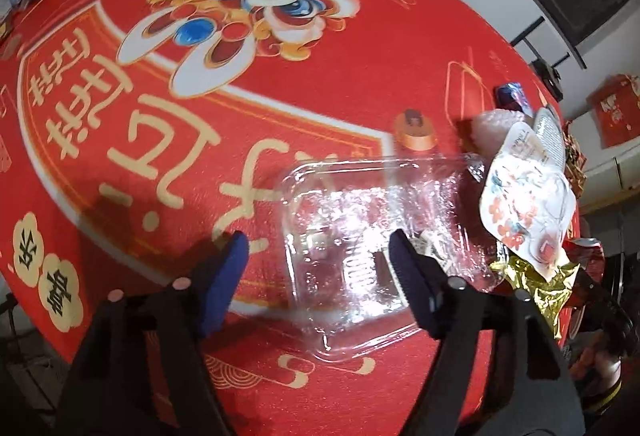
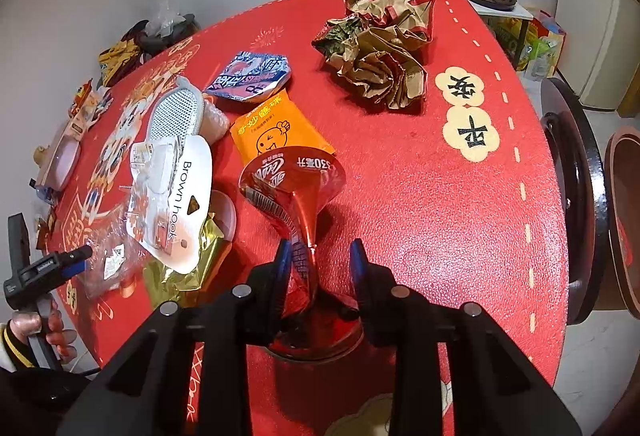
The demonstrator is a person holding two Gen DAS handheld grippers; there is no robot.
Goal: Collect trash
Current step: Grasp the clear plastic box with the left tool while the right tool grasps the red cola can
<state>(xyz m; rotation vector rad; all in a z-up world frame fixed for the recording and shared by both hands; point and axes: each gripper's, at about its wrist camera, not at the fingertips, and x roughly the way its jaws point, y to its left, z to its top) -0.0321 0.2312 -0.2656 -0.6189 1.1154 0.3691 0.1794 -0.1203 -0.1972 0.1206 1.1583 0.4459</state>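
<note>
Here the clear plastic tray [image 1: 352, 236] lies between my left gripper's [image 1: 316, 256] part-open jaws, unpinched, while my right gripper [image 2: 318, 264] squeezes the red label [image 2: 296, 195]

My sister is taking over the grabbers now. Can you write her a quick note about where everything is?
Right gripper: shut on the crushed red can.
Left gripper: open, straddling an edge of the clear plastic box, not gripping.
On the red tablecloth still: white hook card, gold foil, orange packet, blue wrapper, crumpled paper.
Done: can gripped.
Left: everything else.
</note>
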